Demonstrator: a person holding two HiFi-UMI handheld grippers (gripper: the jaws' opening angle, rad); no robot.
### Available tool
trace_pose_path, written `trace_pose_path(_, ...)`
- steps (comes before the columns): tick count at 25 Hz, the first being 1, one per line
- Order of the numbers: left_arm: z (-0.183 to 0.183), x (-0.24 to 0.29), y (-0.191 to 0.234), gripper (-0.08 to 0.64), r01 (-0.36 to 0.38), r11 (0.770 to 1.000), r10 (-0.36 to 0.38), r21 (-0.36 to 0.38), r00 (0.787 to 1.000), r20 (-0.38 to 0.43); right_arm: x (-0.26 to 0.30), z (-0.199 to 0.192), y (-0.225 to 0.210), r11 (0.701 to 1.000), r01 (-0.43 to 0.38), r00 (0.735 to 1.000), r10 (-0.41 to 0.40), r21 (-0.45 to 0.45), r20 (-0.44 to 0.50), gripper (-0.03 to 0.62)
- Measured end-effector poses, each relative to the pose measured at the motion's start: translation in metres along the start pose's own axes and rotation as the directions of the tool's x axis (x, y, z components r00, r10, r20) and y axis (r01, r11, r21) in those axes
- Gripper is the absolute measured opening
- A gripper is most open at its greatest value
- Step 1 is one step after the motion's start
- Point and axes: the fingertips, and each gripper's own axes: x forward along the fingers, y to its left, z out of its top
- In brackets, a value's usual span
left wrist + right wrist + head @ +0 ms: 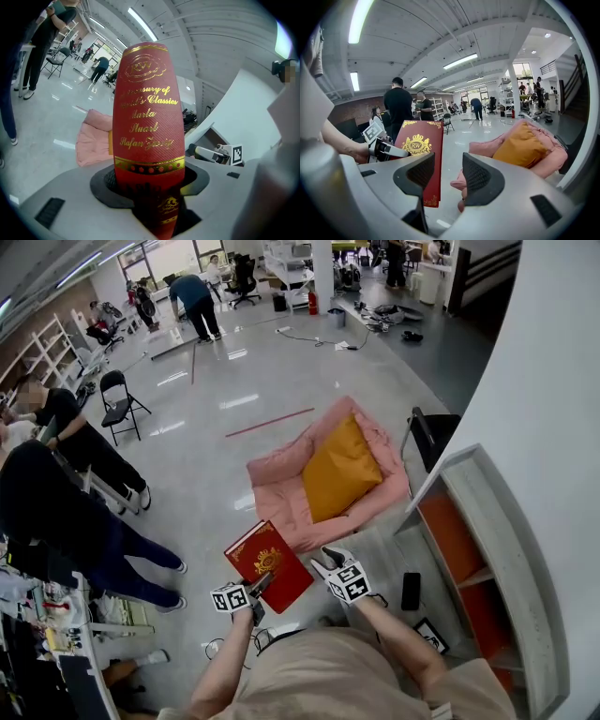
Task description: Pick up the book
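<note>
From where I sit, the far left is only bystanders, standing and sitting well to the left of the pink cushion (281, 495) that lies on the shiny floor, and they play no part in this. Nearer me than that cushion, off its near left corner, the left gripper (152, 183) is clamped on the red book (267, 565). Its two pads press on either side of the lower end, and the gold-lettered spine stands up straight in front of that gripper's camera. The book is in the air, well above the floor, touching nothing but those pads. Just right of it, on the same near side of the cushion, the right gripper (447, 178) hangs with its jaws apart and nothing between them. I can see the book's crested cover past its left jaw, close but not touching. Farther right, beyond the cushion's right edge, stands a white shelf unit (487, 521) with orange inner panels. By my reading the lift itself is done and I am in the carry or hold phase. The grip sits at one end of a tall hardback, so I expect the weight to try to pivot in the pads. The next move calls for steady squeeze and a slow wrist. If the book starts to tip, I can bring the free gripper onto its cover edge.
</note>
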Motion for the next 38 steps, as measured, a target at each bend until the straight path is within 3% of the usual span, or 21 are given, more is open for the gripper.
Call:
trace_pose_path(17,-0.006,-0.001,0.009,0.252,-0.029,1.0,0.029,-0.001,1.0,-0.009,-0.005,-0.003,-0.033,0.989,0.034,0.999,-0.037,0.142,0.024,0.192)
trace_pose_path(20,-0.008,-0.002,0.011,0.252,-0.031,1.0,0.031,-0.004,0.999,-0.01,-0.004,-0.008,-0.029,0.993,0.03,1.0,-0.03,0.118,0.001,0.188)
trace_pose_path(22,-0.008,-0.001,0.012,0.252,-0.034,0.999,0.034,-0.006,0.999,-0.013,-0.003,-0.009,-0.026,0.997,0.028,1.0,-0.027,0.07,-0.012,0.134)
trace_pose_path(24,-0.007,0.0,0.012,0.252,-0.034,0.999,0.034,-0.009,0.999,-0.012,-0.003,-0.008,-0.023,0.999,0.021,1.0,-0.02,0.045,-0.009,0.12)
trace_pose_path(38,-0.011,-0.009,0.012,0.252,-0.021,0.999,0.021,-0.032,1.0,-0.012,-0.006,-0.008,-0.012,1.0,-0.003,1.0,0.003,0.029,0.0,0.11)
